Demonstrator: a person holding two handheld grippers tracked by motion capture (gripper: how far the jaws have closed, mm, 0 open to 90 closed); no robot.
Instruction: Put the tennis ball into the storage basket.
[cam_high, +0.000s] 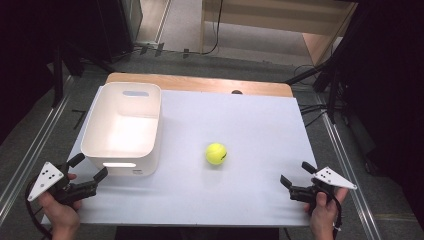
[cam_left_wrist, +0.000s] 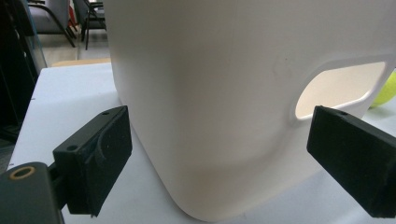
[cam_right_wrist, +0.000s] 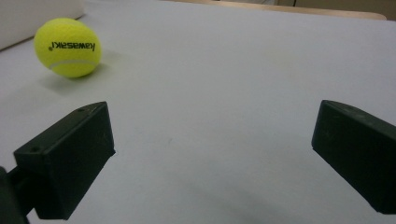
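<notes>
Two grippers are being held low over the near edge of a white table (cam_high: 260, 200), one at each corner. The left gripper (cam_high: 90, 167) is being held at about eight o'clock from the table's centre, just beside the near wall of a white bin (cam_high: 95, 125). Its jaws are being kept spread wide, with nothing between them. In the left gripper view the left gripper (cam_left_wrist: 219, 158) is being pointed at the bin's (cam_left_wrist: 210, 93) rounded near corner, and the bin's oval handle cut-out is being seen at about two o'clock, just above the right-hand jaw. A sliver of the yellow tennis ball (cam_left_wrist: 388, 88) is being shown at three o'clock, past the bin's wall.

The right gripper (cam_high: 295, 175) is being held at about four o'clock from the table's centre, with its jaws likewise spread apart and nothing between them. In the right gripper view the right gripper (cam_right_wrist: 212, 140) is being aimed across the bare table (cam_right_wrist: 243, 70), and the tennis ball (cam_right_wrist: 67, 46) is being seen at about ten o'clock, well apart from the jaws, with black lettering across its face.

In the high view the tennis ball (cam_high: 216, 153) is lying on the table near its centre, at about three o'clock from the bin, near it but apart from its wall, and at about ten o'clock from the right gripper. The bin is standing upright at the table's nine o'clock side, its open top facing up.
</notes>
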